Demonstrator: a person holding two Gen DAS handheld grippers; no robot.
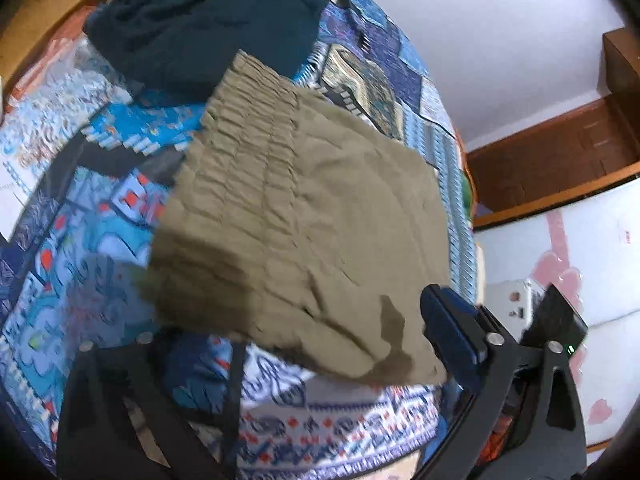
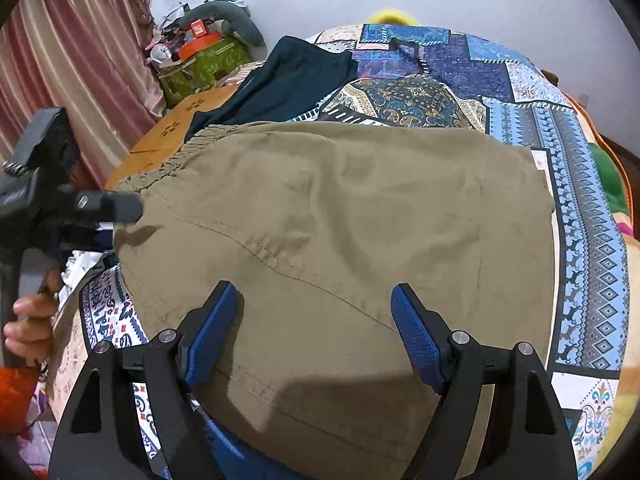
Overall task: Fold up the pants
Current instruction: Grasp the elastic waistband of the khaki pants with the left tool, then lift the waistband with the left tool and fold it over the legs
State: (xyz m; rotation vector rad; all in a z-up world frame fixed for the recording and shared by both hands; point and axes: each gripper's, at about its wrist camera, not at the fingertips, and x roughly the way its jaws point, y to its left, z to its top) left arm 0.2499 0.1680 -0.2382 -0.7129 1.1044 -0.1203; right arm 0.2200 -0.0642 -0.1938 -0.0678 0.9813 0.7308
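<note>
Right tongs (image 2: 312, 332) hover spread over the khaki pants (image 2: 340, 216), which lie folded on the bed (image 2: 592, 240). Left tongs (image 1: 280, 344), also spread, empty, approach at nine o'clock. Pinch both edge layers evenly.

Soft, even daylight fills both views, no harsh glare anywhere. The left wrist view smears with motion blur, worst across the khaki pants (image 1: 296, 216) toward seven o'clock. The right wrist view is crisp; a dull shadow sits on the pants (image 2: 340, 232) at six o'clock. Fisheye bending curves the bedspread (image 2: 576, 208), and black vignette eats the corners of both views.
</note>
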